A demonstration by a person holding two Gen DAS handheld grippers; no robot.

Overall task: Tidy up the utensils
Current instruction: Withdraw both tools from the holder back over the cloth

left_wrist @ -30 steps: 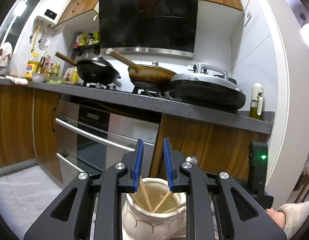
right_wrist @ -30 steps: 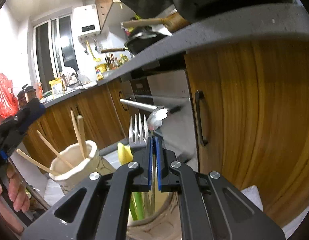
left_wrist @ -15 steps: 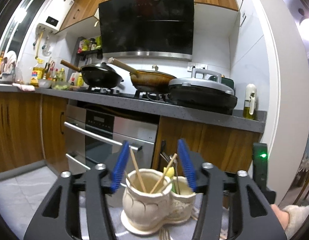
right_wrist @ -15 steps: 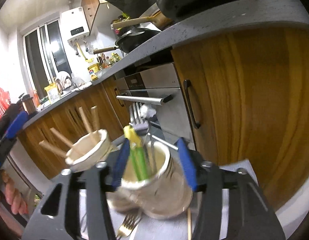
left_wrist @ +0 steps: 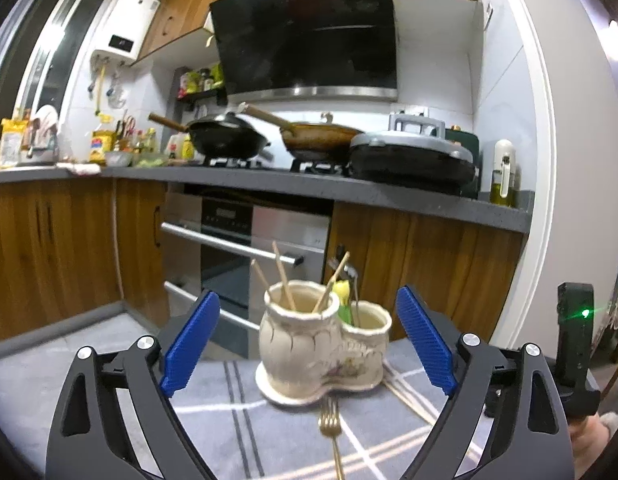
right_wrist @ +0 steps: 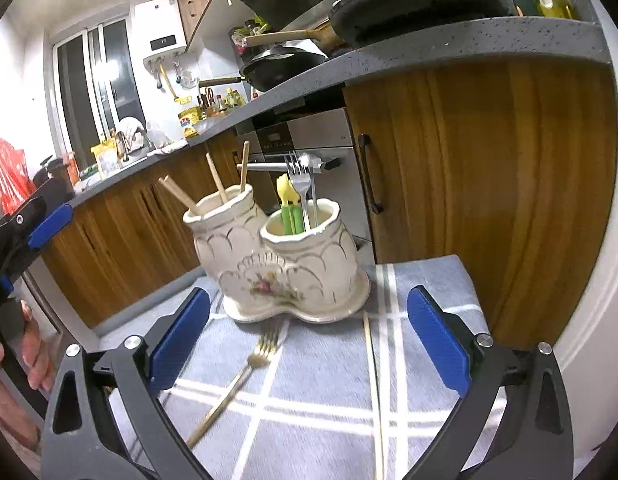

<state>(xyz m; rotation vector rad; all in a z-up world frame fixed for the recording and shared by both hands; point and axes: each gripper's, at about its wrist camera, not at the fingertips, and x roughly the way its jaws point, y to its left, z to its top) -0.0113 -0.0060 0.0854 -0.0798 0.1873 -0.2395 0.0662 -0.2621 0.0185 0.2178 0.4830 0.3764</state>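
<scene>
Both claws are empty, and their jaws are opening wide with nothing between them: the left claw (left_wrist: 305,344) and the right claw (right_wrist: 309,338). The white holder (right_wrist: 281,260) stands far on the desk (right_wrist: 421,280), with chopsticks in its left cup and forks in its right. A gold fork (right_wrist: 233,384) and a loose chopstick (right_wrist: 373,380) lie near it. I think the next job is picking one up, which calls for a low, careful pinch.

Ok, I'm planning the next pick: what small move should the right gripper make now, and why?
Probably lower the right gripper toward the gold fork. It lies loose on the cloth in front of the holder, close below the opening, empty jaws, while the holder's right cup already keeps a silver fork.
</scene>
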